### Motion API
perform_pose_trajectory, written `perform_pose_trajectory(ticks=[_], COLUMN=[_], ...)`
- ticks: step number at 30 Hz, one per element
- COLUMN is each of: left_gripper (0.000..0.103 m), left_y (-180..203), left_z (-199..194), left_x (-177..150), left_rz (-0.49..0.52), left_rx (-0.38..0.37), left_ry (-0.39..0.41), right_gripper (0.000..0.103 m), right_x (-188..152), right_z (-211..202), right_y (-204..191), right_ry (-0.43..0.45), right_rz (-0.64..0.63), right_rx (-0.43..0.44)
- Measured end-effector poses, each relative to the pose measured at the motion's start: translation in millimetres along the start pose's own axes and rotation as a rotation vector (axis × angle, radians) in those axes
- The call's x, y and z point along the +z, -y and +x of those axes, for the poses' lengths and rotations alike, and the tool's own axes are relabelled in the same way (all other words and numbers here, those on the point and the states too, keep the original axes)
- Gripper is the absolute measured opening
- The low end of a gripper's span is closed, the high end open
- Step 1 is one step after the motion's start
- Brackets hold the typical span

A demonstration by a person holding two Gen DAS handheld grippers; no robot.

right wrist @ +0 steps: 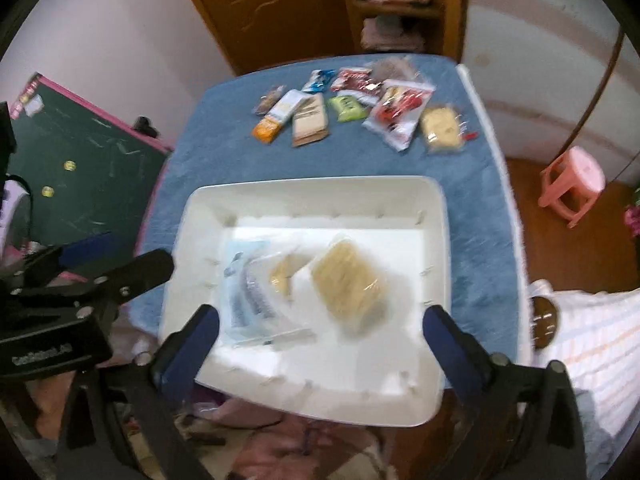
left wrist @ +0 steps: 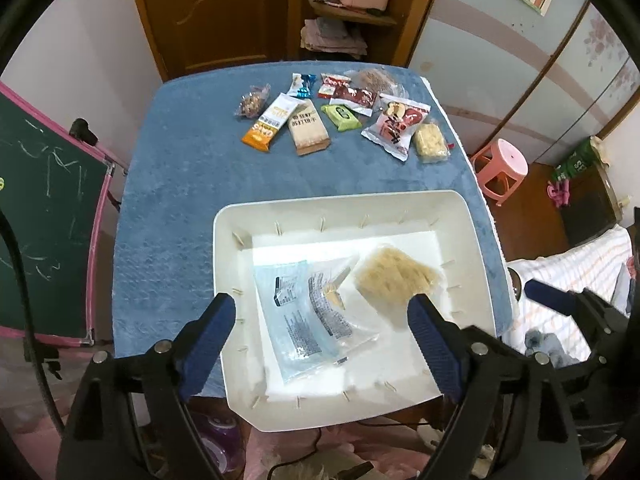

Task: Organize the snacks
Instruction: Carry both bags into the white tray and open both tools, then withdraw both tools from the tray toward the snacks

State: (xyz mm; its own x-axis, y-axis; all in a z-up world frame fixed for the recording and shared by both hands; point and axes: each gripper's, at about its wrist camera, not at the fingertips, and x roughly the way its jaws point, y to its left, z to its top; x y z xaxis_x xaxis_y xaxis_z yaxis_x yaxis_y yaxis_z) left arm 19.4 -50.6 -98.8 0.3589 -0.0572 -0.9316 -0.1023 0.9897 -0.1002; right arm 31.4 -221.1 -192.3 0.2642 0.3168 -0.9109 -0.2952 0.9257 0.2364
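Observation:
A white bin (left wrist: 476, 248) (right wrist: 434, 216) sits at the near edge of a blue-covered table (left wrist: 180, 184) (right wrist: 188, 168). Inside lie a pale blue packet (left wrist: 292, 320) (right wrist: 240, 292), a clear packet (left wrist: 340, 300) (right wrist: 284, 272) and a beige cracker pack (left wrist: 394, 274) (right wrist: 352, 280). Several wrapped snacks lie at the far end, among them an orange oat bar (left wrist: 270, 122) (right wrist: 278, 116), a green packet (left wrist: 342, 116) (right wrist: 347, 107) and a red-and-white bag (left wrist: 396, 124) (right wrist: 400, 114). My left gripper (left wrist: 322, 334) and my right gripper (right wrist: 320, 332) are both open and empty above the bin's near side.
A green chalkboard (left wrist: 44, 216) (right wrist: 80, 176) stands left of the table. A pink stool (left wrist: 504, 168) (right wrist: 572, 178) is on the floor to the right. A wooden door and shelf (left wrist: 340, 12) are behind the table. A striped cloth (right wrist: 592, 344) lies at the near right.

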Motion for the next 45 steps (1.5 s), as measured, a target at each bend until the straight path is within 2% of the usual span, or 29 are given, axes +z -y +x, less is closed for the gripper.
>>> perform_pose_trajectory(ticks=[14, 28, 32, 35, 41, 45], left_gripper=[0.087, 0.087, 0.087, 0.087, 0.087, 0.087], left_y=[-2.2, 2.9, 5.5, 6.0, 15.2, 17.8], left_z=[-20.9, -35.6, -37.7, -40.3, -60.3, -76.7], left_x=[1.4, 1.0, -0.5, -0.8, -2.1, -0.9], left_rz=[-0.036, -0.049, -0.05, -0.049, -0.037, -0.044], left_rx=[0.011, 0.019, 0.025, 0.028, 0.043, 0.05], left_ry=[0.074, 0.134, 0.141, 0.149, 0.226, 0.296], right_gripper=[0.103, 0.103, 0.103, 0.103, 0.103, 0.102], right_x=[4.2, 4.0, 4.3, 3.7, 3.7, 6.7], right_z=[-23.6, -33.3, -39.5, -46.7, -61.6, -70.6], right_y=[-6.2, -2.6, -1.1, 0.7, 6.9, 8.1], right_ry=[0.107, 0.14, 0.159, 0.189, 0.253, 0.295], right_rz=[-0.024, -0.002, 0.001, -0.007, -0.022, -0.051], right_rx=[0.001, 0.039, -0.016, -0.028, -0.031, -0.082])
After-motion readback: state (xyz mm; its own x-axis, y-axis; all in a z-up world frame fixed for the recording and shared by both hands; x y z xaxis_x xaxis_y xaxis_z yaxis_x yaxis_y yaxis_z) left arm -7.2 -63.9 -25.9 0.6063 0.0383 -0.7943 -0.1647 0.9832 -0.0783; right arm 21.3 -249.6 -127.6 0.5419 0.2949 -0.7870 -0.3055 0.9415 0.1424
